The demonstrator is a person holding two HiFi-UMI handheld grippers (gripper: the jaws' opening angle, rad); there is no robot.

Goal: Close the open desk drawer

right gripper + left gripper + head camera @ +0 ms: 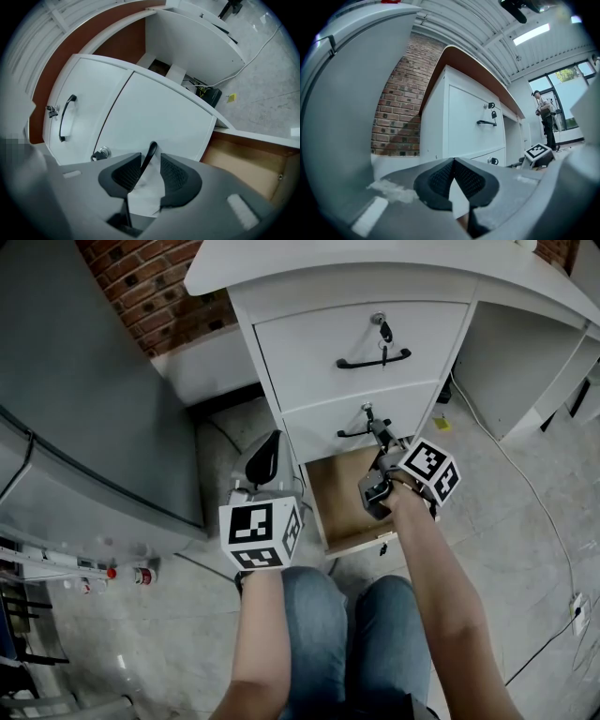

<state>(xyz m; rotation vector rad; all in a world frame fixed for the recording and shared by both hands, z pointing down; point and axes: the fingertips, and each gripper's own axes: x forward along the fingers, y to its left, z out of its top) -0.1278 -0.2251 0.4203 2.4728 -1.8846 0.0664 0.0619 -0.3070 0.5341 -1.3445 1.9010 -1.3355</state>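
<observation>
The white desk pedestal [361, 343] has three drawers. Its bottom drawer [361, 542] is pulled out, and the bare wooden inside [243, 159] shows. The middle drawer's black handle [151, 152] stands between the jaws of my right gripper [151, 157], close to one pad with a gap on the other side; the jaws are open. In the head view the right gripper [380, 439] is at that handle [354, 433], above the open drawer. My left gripper [265, 451] hangs left of the pedestal, and in its own view the left gripper [453, 161] has its pad tips together on nothing.
A large grey cabinet [84, 409] stands at the left before a brick wall [150, 287]. The top drawer has a key [383, 331] in its lock. A cable [534, 493] runs over the floor at the right. A person [546, 117] stands far off.
</observation>
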